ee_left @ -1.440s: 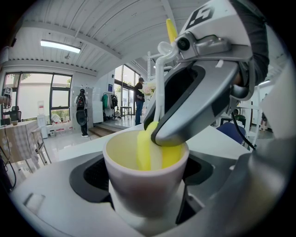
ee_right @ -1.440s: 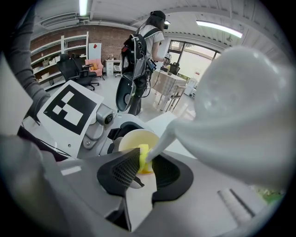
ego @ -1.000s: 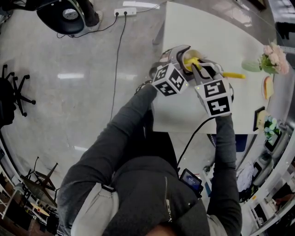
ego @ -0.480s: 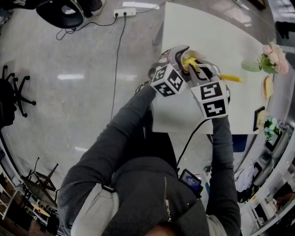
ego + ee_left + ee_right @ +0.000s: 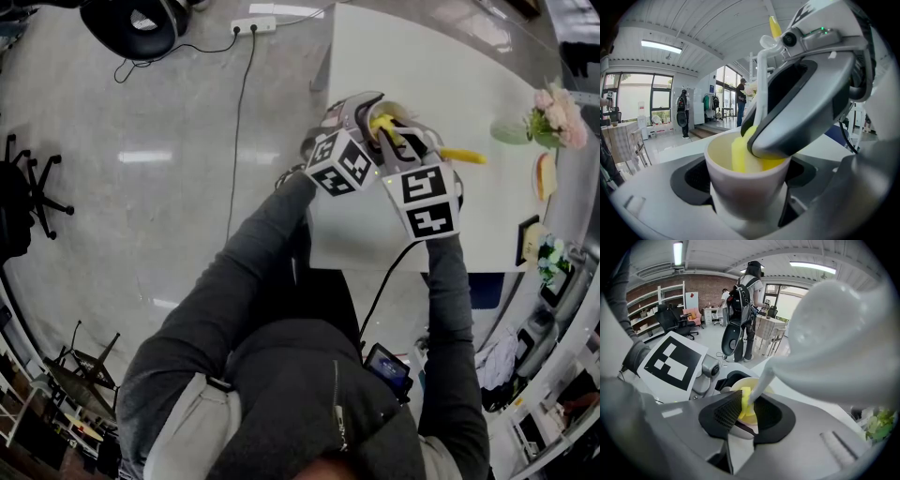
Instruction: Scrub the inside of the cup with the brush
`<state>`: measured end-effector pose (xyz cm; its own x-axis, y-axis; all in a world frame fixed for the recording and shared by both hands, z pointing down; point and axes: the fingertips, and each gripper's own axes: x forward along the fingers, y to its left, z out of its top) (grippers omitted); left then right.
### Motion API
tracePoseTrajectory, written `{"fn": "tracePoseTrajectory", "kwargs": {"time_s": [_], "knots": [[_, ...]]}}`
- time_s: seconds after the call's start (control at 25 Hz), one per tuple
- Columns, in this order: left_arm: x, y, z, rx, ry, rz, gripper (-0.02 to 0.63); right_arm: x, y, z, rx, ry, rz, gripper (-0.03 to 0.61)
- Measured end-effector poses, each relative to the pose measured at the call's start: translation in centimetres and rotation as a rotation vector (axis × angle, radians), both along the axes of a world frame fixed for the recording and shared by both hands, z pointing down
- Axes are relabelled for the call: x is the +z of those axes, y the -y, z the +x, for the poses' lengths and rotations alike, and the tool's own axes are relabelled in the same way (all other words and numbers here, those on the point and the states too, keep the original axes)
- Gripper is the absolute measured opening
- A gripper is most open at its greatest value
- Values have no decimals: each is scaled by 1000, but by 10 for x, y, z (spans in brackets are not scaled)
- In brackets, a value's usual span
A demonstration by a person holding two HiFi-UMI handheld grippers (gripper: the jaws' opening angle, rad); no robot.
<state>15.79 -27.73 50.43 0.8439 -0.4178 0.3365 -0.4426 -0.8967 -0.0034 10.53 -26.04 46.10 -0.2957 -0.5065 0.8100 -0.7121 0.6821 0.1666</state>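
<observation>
Yellow foam at the head of the brush [image 5: 763, 376] sits down inside the cup [image 5: 743, 199], pressed against the inner wall on the side nearer the left gripper's camera. The cup is pale outside and yellow within, upright, and clamped by its lower body between the two jaws of the left gripper [image 5: 749, 183]. The right gripper [image 5: 749, 414] reaches in from above, its jaws closed on the brush's white stem just above the foam; one dark pad hangs over the cup's rim. The stem runs up out of the cup to a yellow handle, which in the head view sticks out to the right past the right gripper. Both grippers are close together over the white desk [image 5: 422, 66], near its left edge; whether the cup's base touches the desk I cannot tell. At the desk's far right edge stand pink flowers [image 5: 555, 114] in a green vase [image 5: 511, 134].
</observation>
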Motion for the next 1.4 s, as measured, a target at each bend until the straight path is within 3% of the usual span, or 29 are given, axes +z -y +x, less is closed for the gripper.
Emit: {"fn": "tracePoseTrajectory", "kwargs": {"time_s": [0.72,1.4], "knots": [[0,0,1,2,-4,-4,439,1,9,-11,-14,66,-26,80],[0,1,1,4,-9,-8,439,6,21,-11,-30,41,-14,80]]}}
